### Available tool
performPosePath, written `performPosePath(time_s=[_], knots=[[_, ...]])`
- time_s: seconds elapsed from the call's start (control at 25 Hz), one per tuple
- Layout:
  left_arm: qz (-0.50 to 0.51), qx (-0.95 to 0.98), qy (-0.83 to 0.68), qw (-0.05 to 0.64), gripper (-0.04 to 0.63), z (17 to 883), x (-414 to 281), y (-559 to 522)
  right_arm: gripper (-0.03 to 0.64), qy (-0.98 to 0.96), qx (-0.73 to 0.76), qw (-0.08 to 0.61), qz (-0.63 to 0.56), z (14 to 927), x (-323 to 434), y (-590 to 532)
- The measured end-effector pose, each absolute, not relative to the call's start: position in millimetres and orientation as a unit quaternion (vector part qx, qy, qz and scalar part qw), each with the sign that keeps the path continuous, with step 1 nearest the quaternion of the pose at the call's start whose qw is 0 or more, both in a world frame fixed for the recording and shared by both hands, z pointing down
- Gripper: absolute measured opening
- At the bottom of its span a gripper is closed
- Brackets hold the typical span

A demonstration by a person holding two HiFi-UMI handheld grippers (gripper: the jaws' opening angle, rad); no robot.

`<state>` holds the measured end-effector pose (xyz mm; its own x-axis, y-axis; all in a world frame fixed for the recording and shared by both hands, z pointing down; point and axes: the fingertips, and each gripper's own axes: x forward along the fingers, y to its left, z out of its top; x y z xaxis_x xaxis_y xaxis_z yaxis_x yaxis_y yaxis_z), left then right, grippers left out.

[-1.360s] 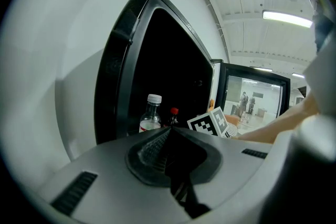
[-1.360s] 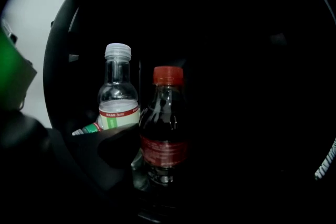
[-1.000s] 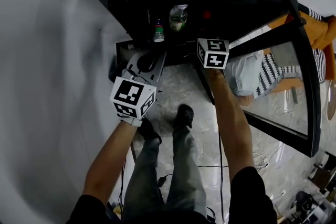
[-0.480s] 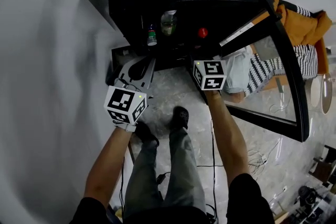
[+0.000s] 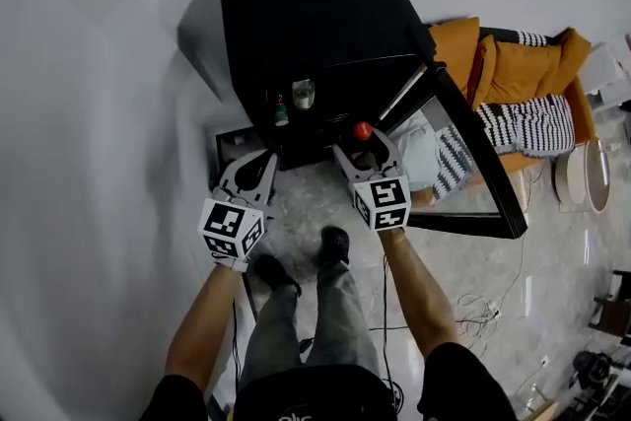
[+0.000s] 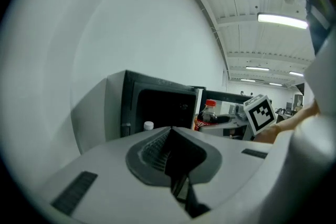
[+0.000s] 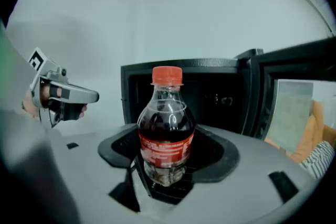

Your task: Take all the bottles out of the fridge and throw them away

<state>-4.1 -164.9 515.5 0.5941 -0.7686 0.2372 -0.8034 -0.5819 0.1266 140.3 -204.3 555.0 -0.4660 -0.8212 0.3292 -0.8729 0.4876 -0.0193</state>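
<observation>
The black fridge stands open, its glass door swung out to the right. Two bottles remain inside: a clear one and a smaller green-labelled one. My right gripper is shut on a cola bottle with a red cap, held upright just outside the fridge opening. The left gripper is shut with nothing in it, lower left of the opening. In the left gripper view the closed jaws point at the fridge; the cola bottle shows to the right, and a white cap peeks over the jaws.
A white wall runs along the left of the fridge. An orange sofa with striped cushions sits behind the open door, and a round white table stands further right. Cables lie on the marble floor by my feet.
Both grippers have drawn back from the fridge and risen. The right one has brought the cola bottle out of the fridge; the left has stayed shut and empty.
</observation>
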Motion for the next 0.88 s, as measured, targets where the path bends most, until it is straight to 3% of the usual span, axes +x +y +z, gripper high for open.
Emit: performPosePath(time_s=[0.48,0.88], knots=[[0.04,0.873,-0.475,0.1,0.002,403.5,-14.7,-136.5,0.307,-0.863,0.481,0.124,0.092,440.2,135.8,-143.3],[0.026,0.861,-0.5,0.084,0.002,360.8,-31.5,-139.0,0.307,-0.875,0.463,0.121,0.07,395.8,119.9,-141.9]])
